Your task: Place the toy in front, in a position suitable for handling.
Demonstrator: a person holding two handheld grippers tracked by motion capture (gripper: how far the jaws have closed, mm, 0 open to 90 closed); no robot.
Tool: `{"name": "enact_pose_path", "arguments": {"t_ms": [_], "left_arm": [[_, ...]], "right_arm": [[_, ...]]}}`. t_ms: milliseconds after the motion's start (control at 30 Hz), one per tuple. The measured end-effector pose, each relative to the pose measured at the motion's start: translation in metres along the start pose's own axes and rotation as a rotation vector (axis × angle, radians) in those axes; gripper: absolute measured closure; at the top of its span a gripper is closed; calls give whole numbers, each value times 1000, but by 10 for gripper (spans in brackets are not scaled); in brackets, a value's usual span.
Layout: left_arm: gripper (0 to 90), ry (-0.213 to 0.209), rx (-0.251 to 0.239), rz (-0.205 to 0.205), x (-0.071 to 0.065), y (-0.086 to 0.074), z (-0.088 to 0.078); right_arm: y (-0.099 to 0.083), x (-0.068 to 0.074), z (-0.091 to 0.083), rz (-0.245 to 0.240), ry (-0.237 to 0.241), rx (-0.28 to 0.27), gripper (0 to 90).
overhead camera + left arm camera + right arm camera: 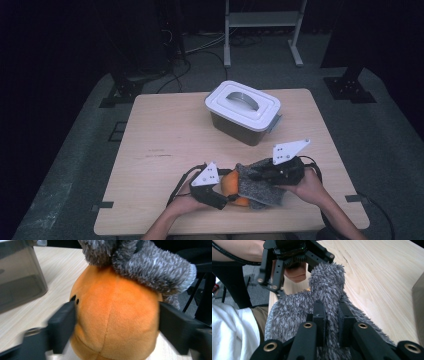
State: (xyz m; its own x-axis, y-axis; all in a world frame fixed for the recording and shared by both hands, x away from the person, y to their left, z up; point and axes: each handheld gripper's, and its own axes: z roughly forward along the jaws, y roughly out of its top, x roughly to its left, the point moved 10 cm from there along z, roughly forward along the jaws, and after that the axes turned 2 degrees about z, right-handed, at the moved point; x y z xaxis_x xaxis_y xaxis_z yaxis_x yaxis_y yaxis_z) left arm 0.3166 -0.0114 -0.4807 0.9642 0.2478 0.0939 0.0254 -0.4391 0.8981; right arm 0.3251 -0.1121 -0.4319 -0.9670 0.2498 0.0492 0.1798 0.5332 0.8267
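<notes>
An orange plush toy (231,184) sits near the table's front edge, with a grey fuzzy cloth (260,185) draped over its top and right side. In the left gripper view the toy (115,315) stands between the jaws of my left gripper (116,322). The jaws lie against its two sides without squeezing it, and the left one is blurred. My right gripper (331,320) is shut on a fold of the grey cloth (292,312). From above, the right gripper (252,176) comes in from the right and the left gripper (227,194) from the left.
A dark translucent box with a white handled lid (243,112) stands at the back middle of the wooden table (165,140), and its wall (17,277) is close on the left in the left gripper view. A hand (295,272) holds the left gripper. Metal stands and cables lie on the floor behind.
</notes>
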Motion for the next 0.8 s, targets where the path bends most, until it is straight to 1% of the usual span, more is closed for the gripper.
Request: {"name": "enact_pose_path", "arguments": {"t_ms": [67,100,167,233,267,300,400,433,467,500,567,600,633,700,733,767,800], "left_arm": [[307,7,-1,26,-2,2,-1],[329,10,-2,44,-3,4,-1],[352,17,3,86,-6,6,0],[363,26,19,115,-6,5,-2],[373,27,14,117,-4,5,-4],[384,27,13,117,-3,4,-6],[387,35,11,131,1,4,-11],[386,36,10,129,2,4,-13],[384,36,10,129,2,4,-13],[375,38,10,121,3,2,-16],[337,37,2,103,3,2,-16],[303,34,3,89,4,3,-15],[255,25,5,71,3,3,-13],[159,25,3,43,5,5,-11],[130,17,3,30,5,5,-9],[118,15,11,26,4,4,-7],[117,13,15,33,3,3,-6]], "right_arm": [[5,3,0,-19,-3,-1,795],[7,4,1,-24,-3,-3,795],[14,7,5,-39,9,-5,795],[16,9,11,-63,12,12,795],[16,9,12,-69,11,18,795],[17,7,12,-68,15,11,795],[13,1,6,-42,1,4,795],[10,-2,3,-32,-4,1,795],[10,-2,3,-32,-4,1,795],[3,-6,-2,-4,-17,1,795],[-2,-7,-4,10,-20,-2,795],[-3,-7,-5,15,-18,-5,795],[-4,-7,-4,17,-19,-7,795],[-4,-6,-3,14,-13,-1,795],[-2,-5,-2,10,-12,0,795],[-1,-3,0,2,-7,2,795],[2,-1,2,-9,-5,4,794]]}}
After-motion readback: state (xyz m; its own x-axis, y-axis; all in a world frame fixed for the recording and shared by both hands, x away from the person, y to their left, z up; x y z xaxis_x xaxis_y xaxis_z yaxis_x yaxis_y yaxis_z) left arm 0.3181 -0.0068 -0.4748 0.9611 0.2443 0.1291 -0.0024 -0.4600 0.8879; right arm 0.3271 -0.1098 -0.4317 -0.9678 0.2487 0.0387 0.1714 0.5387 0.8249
